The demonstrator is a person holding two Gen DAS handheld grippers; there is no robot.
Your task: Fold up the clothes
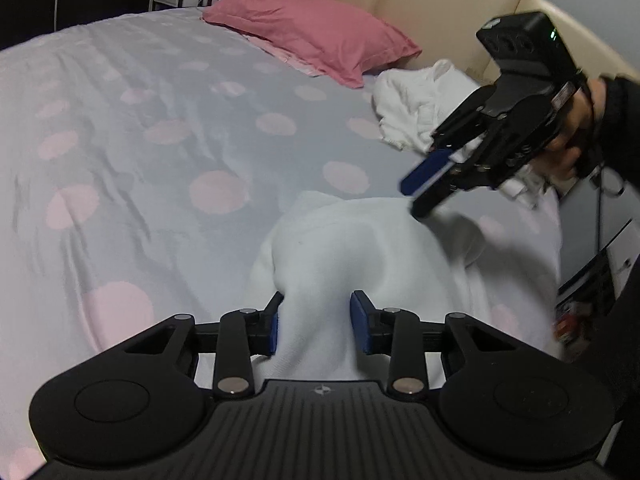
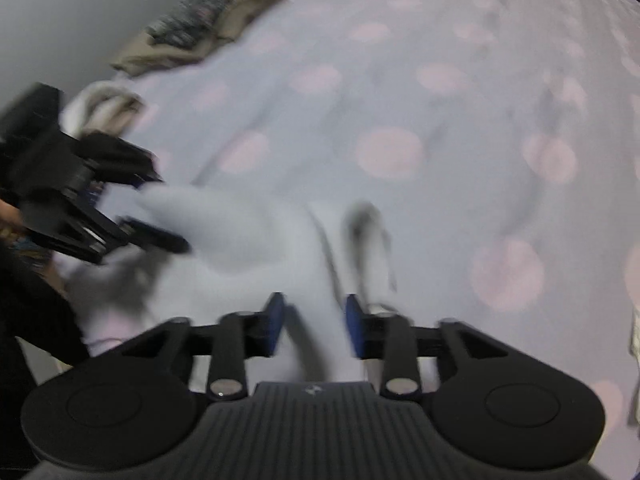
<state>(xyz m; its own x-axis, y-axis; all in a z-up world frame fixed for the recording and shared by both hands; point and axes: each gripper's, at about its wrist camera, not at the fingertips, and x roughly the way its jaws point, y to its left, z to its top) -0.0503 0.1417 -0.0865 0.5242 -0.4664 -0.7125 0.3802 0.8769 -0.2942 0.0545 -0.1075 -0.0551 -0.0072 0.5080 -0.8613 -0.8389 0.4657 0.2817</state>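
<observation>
On bedspread point(image 1: 160, 160), both tongs gripping white garment point(image 1: 340, 248), pink pillow point(image 1: 312, 32) (left view only), brown clothes point(image 2: 208, 24) (right only)

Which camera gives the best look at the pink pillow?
The left wrist view: the pink pillow lies sharp and whole at the head of the bed. The right wrist view, blurred, doesn't show it at all.

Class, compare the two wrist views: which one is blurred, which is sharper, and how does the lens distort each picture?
Left wrist view: mostly sharp, the pink pillow crisp, only the right gripper slightly smeared; the bed curves with dark fisheye corners. Right wrist view: heavy motion blur over the white garment, the left gripper and the bedspread's pink dots; the same bulging fisheye curve.
</observation>
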